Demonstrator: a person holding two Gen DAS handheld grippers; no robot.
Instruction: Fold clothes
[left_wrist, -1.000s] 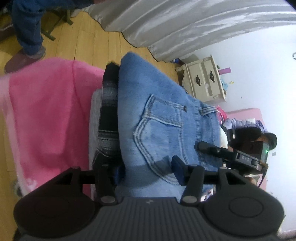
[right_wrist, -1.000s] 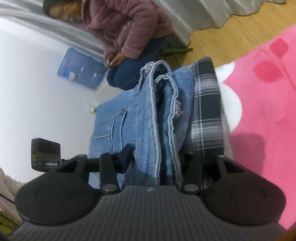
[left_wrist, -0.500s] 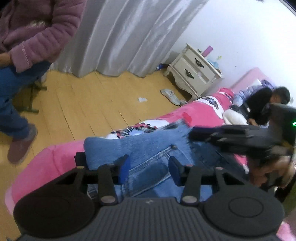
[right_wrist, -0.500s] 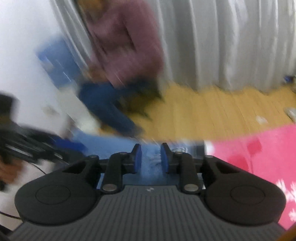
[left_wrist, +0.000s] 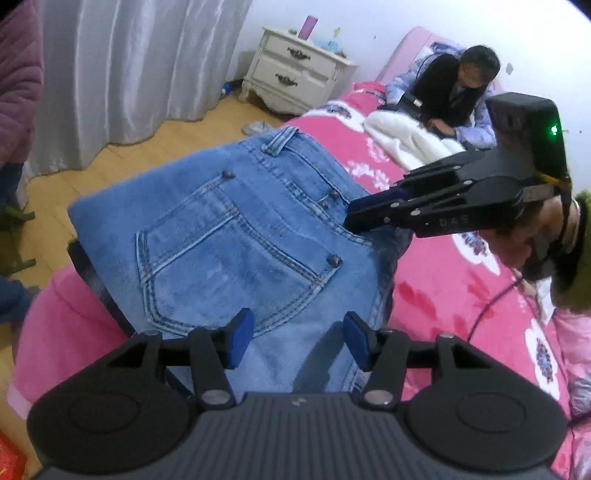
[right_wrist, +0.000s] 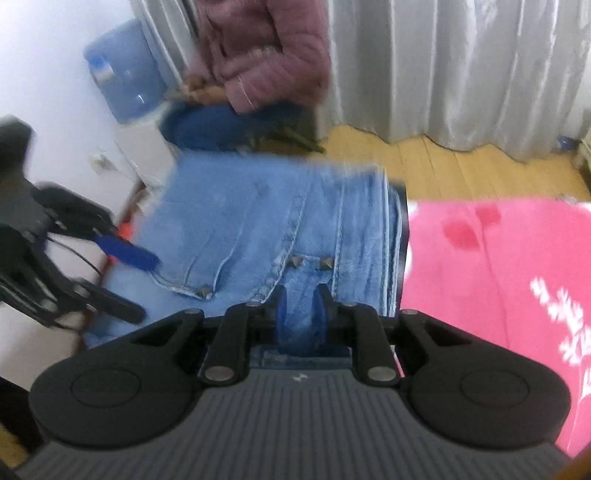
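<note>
Folded blue jeans (left_wrist: 229, 236) on a pink bed (left_wrist: 436, 306), back pocket up, lying just ahead of and partly under the left claw (left_wrist: 295, 338). Left claw open, blue pads apart, having just been widening, denim below the gap but not pressed by either pad. Right claw (right_wrist: 301, 314) closed tight on a pinched ridge of the jeans' denim near the studded seam, fabric squeezed between its blue pads; seen from the left wrist, reaching in from the right onto the waistband side. Beneath the jeans, a dark garment (left_wrist: 92, 273) showing only as an edge at the left. Beyond the left claw, a cream nightstand (left_wrist: 295, 79), grey curtains (left_wrist: 129, 70), wooden floor (left_wrist: 110, 162), and a person in dark clothes (left_wrist: 454, 99) on the bed's far end. Beyond the right claw, a seated person in a mauve jacket (right_wrist: 266, 59) beside a blue water bottle (right_wrist: 123, 81).
</note>
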